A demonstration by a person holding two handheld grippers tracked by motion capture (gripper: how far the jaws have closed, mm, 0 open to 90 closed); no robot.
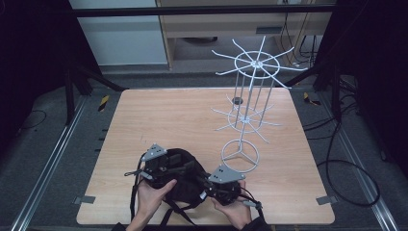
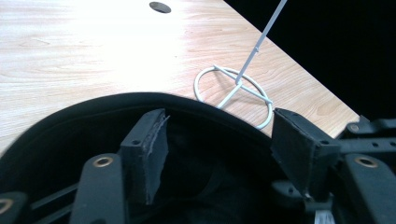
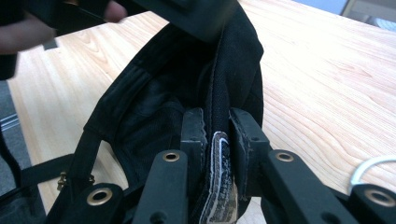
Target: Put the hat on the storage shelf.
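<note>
A black cap [image 1: 179,179] lies at the near edge of the wooden table [image 1: 168,120], between both hands. My left gripper [image 1: 186,167] reaches over it from the left. In the left gripper view the left gripper [image 2: 224,126] stands open, its pads [image 2: 156,144] wide apart over the cap's curved black rim [image 2: 116,105] and touching nothing. My right gripper [image 1: 206,191] comes in from the right. In the right gripper view the right gripper [image 3: 217,122] is shut on the cap's edge [image 3: 154,93], with a sewn label pinched between the pads [image 3: 194,130].
A tall white wire rack [image 1: 248,110] with spoked tiers stands on a ring base [image 1: 239,155] just right of the cap; the same ring base [image 2: 233,88] lies ahead of the left jaws. A small dark hole [image 1: 236,100] sits in the tabletop behind it.
</note>
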